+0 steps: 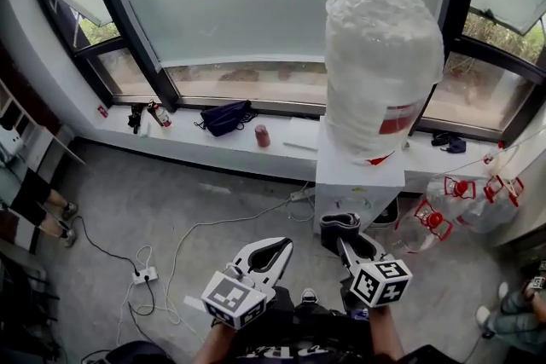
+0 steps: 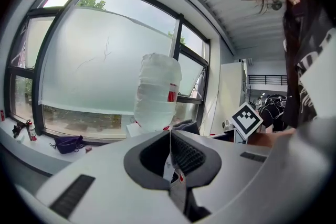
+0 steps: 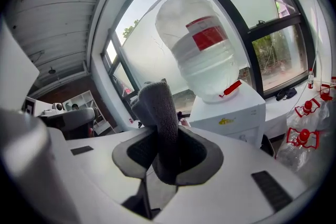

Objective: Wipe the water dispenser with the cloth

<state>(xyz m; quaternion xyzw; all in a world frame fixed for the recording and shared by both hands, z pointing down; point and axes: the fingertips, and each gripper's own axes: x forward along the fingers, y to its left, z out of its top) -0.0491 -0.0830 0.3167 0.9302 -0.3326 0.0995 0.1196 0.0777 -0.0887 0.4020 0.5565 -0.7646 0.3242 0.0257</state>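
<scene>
Right gripper (image 3: 167, 140) clamps the grey terry cloth (image 3: 157, 107); left gripper (image 2: 170, 134) pinched closed, empty. White water dispenser (image 1: 358, 175) at 12 o'clock; red label (image 3: 208, 33) on clear bottle (image 1: 380, 64) unreadable.

I can't read any text. The red label on the water bottle (image 3: 202, 50) and the yellow mark on the water dispenser (image 3: 236, 107) are too small.

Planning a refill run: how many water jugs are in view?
4. One jug stands upturned on the water dispenser; three red-capped jugs lie on the floor to its right: nearest, middle, farthest. More may be hidden.
</scene>
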